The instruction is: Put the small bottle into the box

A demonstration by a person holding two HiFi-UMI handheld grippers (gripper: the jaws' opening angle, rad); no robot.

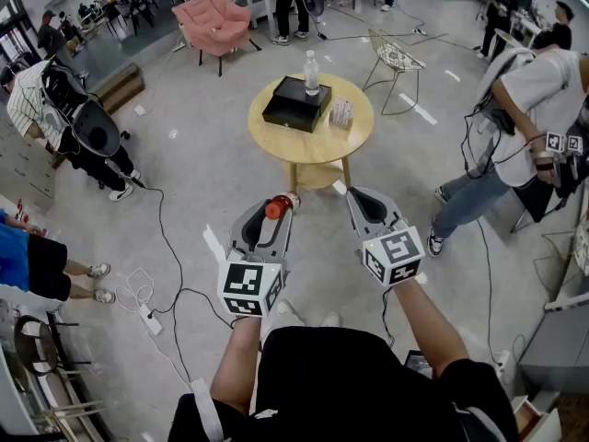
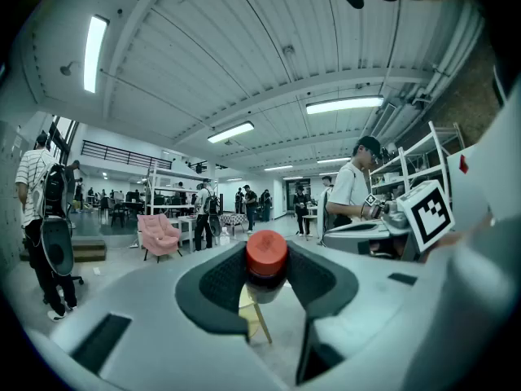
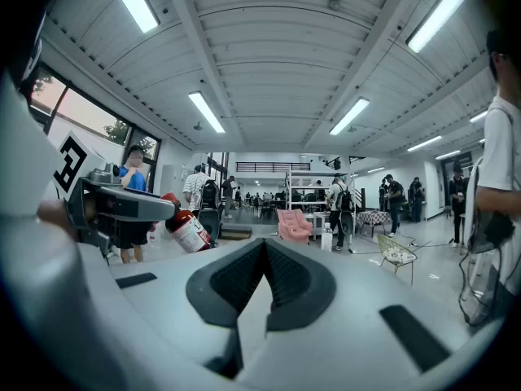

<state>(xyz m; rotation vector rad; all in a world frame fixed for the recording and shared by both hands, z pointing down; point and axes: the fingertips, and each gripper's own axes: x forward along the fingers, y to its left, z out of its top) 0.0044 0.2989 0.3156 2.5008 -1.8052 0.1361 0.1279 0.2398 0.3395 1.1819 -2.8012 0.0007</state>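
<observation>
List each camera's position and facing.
Head view: on the person's head, steeply down at round table; both forearms, left gripper, right gripper show.
Left gripper view: on left gripper, forward across the hall; its jaws clamp the small bottle.
Right gripper view: on right gripper, forward; its closed, empty jaws show.
Shared: all three see the small bottle and pink armchair.

The small bottle point(image 1: 280, 206) has a red cap and a white label round its body. It is off the ground, clamped between the jaws of the left gripper point(image 1: 277, 213). It lies tilted, with the cap turned back toward the person and the body pointing away, out past the jaw tips. The box point(image 1: 296, 104) is black, flat and rectangular. It sits at a skew on the round wooden counter point(image 1: 317, 147), toward its far left part and well apart from the bottle. Whether it is open I cannot tell.
</observation>
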